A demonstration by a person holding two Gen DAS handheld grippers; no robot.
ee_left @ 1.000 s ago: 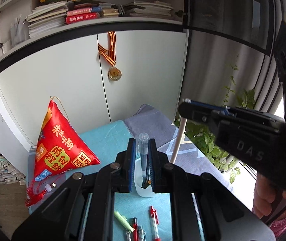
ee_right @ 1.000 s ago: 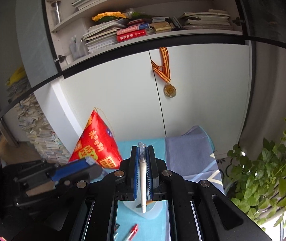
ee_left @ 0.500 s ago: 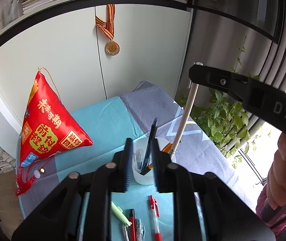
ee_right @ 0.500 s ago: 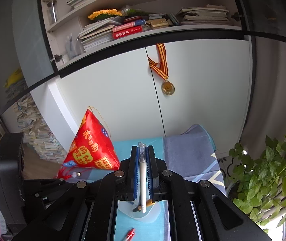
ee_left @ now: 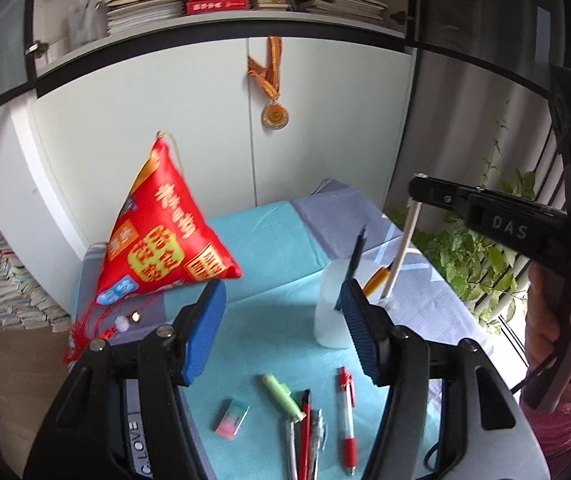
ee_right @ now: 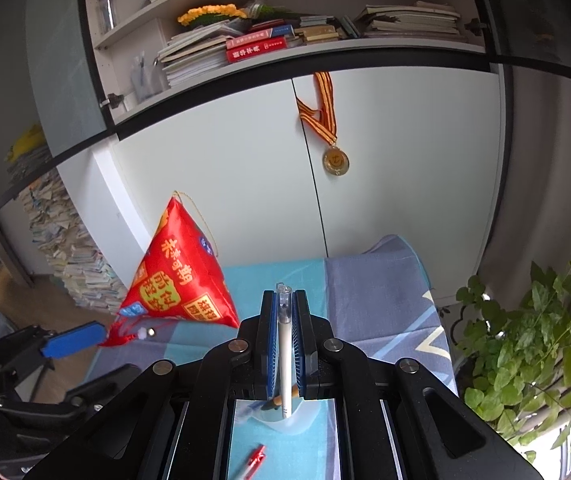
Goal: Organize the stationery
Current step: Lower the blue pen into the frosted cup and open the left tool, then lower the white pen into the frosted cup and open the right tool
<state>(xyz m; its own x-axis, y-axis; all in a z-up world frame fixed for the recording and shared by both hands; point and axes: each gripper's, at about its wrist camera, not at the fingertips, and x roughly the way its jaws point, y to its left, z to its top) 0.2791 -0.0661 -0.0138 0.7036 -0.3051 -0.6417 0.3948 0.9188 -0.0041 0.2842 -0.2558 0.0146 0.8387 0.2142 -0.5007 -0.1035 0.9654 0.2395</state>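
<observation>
From my remote station I record the following. My left gripper [ee_left: 281,332] stands with its blue-padded jaws apart; they have just been opening, and nothing lies between the pads. It hovers over the turquoise table mat [ee_left: 269,240].

The translucent white plastic pen cup [ee_left: 331,308] stands on the mat just ahead of the left gripper's right-hand finger. A dark pen [ee_left: 357,252] and an orange pencil [ee_left: 375,280] lean inside it.

My right gripper [ee_right: 284,344] is clamped narrow on a slim white pen with a clear cap [ee_right: 284,352], held upright between the blue pads, clear cap uppermost. In the left wrist view the same white pen reaches down to the cup's rim; whether its tip touches the cup I cannot tell. A hand [ee_left: 545,328] grips the right gripper's handle at the frame edge.

Loose on the mat, near the left gripper: a pink-and-green eraser [ee_left: 232,423], a light green highlighter [ee_left: 283,394], a red-and-white click pen [ee_left: 347,412], and a cluster of a thin red pen [ee_left: 305,428] and a clear-barrelled pen [ee_left: 317,436] lying side by side.

A red satin pyramid-shaped pouch with yellow lettering [ee_left: 161,240] sits at the mat's far left. A gold medal on a striped ribbon [ee_left: 274,114] hangs on the white cabinet door behind.
</observation>
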